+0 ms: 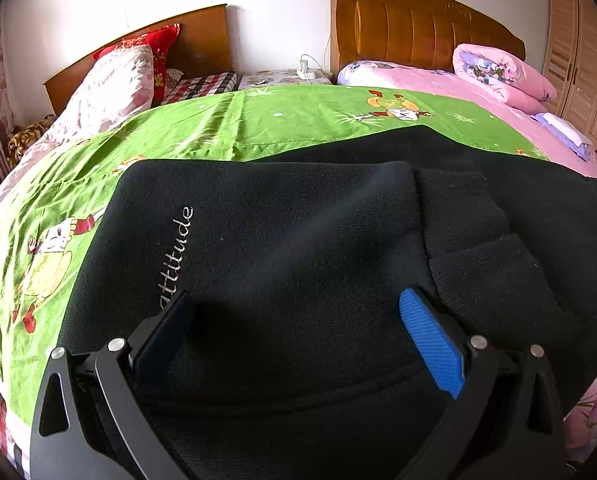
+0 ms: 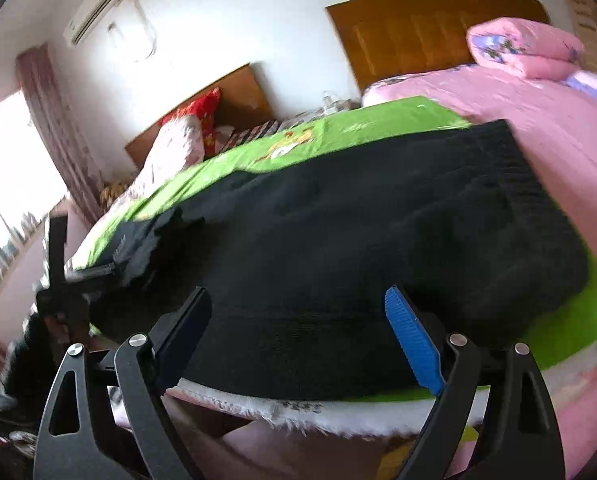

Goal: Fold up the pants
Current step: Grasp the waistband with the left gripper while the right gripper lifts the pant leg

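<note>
Black pants (image 1: pixel 298 248) lie on the green cartoon sheet (image 1: pixel 218 128), folded over themselves, with white "attitude" lettering (image 1: pixel 176 256) on the top layer. My left gripper (image 1: pixel 294 304) is open, its jaws wide apart just over the near part of the pants, holding nothing. In the right wrist view the same pants (image 2: pixel 358 220) spread across the bed's near edge. My right gripper (image 2: pixel 298 300) is open and empty, low over the pants' near hem. The left gripper's body (image 2: pixel 64 280) shows at the far left by the pants' end.
A pink sheet (image 1: pixel 458 84) with a rolled pink quilt (image 1: pixel 502 72) lies at the back right. Pillows (image 1: pixel 118 80) and wooden headboards (image 1: pixel 418 20) stand at the back. A wardrobe (image 1: pixel 578 60) is at far right. White fringe (image 2: pixel 298 412) hangs off the bed's near edge.
</note>
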{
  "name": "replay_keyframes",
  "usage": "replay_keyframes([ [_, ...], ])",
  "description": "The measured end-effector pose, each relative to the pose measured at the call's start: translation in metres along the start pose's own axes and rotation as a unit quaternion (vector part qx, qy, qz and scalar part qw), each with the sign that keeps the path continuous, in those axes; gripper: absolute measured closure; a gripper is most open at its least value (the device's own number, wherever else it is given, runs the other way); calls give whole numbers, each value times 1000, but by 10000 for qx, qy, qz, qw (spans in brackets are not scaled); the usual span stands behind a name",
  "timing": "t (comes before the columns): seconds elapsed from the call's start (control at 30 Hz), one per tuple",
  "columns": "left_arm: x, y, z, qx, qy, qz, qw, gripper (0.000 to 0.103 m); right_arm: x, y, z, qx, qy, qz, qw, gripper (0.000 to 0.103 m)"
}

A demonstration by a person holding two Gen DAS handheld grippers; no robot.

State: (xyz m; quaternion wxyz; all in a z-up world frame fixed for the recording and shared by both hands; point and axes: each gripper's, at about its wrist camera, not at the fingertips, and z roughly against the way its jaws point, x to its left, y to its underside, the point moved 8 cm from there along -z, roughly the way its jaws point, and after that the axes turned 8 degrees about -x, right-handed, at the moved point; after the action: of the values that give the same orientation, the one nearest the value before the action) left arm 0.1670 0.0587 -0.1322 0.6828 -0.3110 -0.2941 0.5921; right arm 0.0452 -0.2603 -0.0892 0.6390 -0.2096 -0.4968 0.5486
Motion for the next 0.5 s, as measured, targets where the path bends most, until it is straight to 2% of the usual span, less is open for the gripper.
replay_keyframes([
  [0.07, 1, 0, 1, -15, 27, 21, 10000, 1, -15, -14, 22, -289, -102, -312, 9990, 17],
  [0.17, 1, -5, 15, -64, -12, 103, 9999, 2, -54, -22, 49, -414, 225, -837, 9954, 17],
  [0.23, -10, -16, 35, -382, 352, 164, 9985, 2, -79, -20, 67, -522, 408, -1118, 9915, 17],
  [0.33, -39, -29, 51, -601, 563, -236, 9963, 2, -105, -12, 79, -568, 614, -1477, 9855, 17],
  [0.4, -57, -29, 45, -538, 648, -503, 9952, 2, -112, -6, 76, -490, 539, -1709, 9826, 17],
  [0.5, -76, -9, 13, 22, 605, -763, 9952, 1, -114, -3, 62, -308, 590, -1749, 9823, 17],
])
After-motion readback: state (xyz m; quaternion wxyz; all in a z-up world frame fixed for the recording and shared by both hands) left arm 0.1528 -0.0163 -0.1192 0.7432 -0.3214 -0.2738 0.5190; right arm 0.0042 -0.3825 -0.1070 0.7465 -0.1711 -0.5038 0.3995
